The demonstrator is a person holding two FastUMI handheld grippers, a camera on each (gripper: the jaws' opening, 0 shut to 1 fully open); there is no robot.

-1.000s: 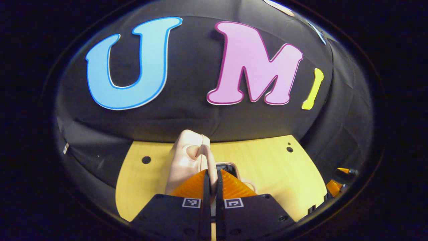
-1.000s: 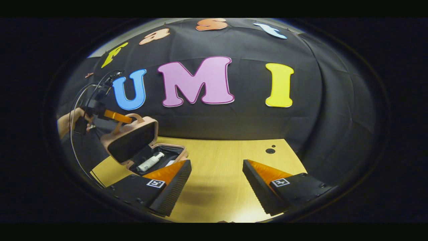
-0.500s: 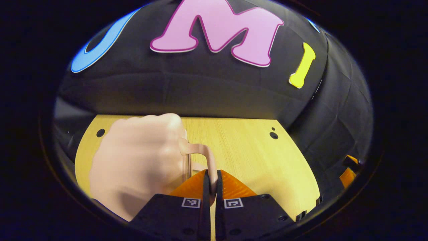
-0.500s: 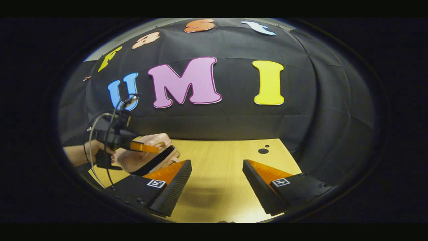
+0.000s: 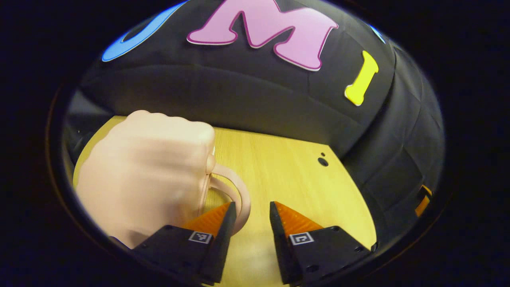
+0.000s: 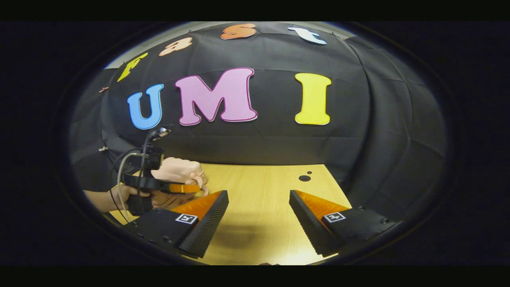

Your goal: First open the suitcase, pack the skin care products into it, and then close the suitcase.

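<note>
A small pale pink suitcase [image 5: 147, 175] lies shut on the wooden table [image 5: 287, 175], filling the left of the left gripper view. Its looped handle [image 5: 235, 195] curves out to the right, with part of the loop between my left gripper's fingers. My left gripper [image 5: 251, 215] is open around that handle without pressing on it. In the right gripper view the suitcase [image 6: 175, 171] sits at the far left with the left gripper [image 6: 175, 187] and the hand [image 6: 119, 195] holding it. My right gripper [image 6: 259, 207] hangs open above bare table, apart from the case.
The black cloth wall closes the table's far and right sides. Round dark holes [image 5: 323, 161] mark the tabletop near the back right; the same holes [image 6: 304, 177] appear in the right gripper view. Cables [image 6: 127, 167] loop up from the left gripper.
The lid came down from upright to fully shut, hiding the bottle inside. My left gripper, shut on the handle before, has opened. The right gripper stayed open and nearly still.
</note>
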